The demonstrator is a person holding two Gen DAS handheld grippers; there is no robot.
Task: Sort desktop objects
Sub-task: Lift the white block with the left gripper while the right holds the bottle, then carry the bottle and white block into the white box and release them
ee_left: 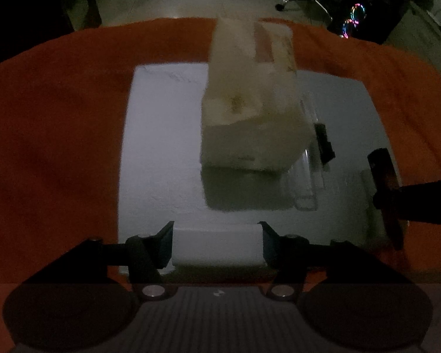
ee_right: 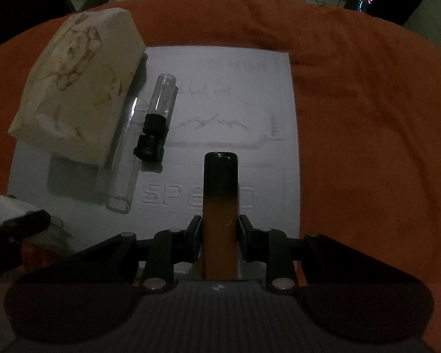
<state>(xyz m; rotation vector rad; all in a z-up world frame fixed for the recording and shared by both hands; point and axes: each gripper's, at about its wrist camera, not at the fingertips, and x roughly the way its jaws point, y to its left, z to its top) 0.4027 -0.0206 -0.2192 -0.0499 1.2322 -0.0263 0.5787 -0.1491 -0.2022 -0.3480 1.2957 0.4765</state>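
1. White board (ee_right: 208,88) lies on orange cloth (ee_right: 367,117); tissue pack (ee_right: 76,88) far left.
2. Right gripper (ee_right: 219,238) clamps orange-black tube (ee_right: 220,206) over board's near edge.
3. Left gripper (ee_left: 217,244) pinches white block (ee_left: 217,245) near-left.
4. Likely placing step; next, lower and release beside clear tube (ee_right: 126,158).

Tissue pack (ee_left: 251,97) top blurred, perhaps

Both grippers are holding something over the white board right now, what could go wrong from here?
1. The right gripper grips the tall brown stick low down, so it might tip or slip out when moved.
2. The clear tube and the black-capped vial lie loose on the white board beside the tissue pack; a nudge could roll them.
3. The left gripper holds a white block near the board's edge, where it may drop off.
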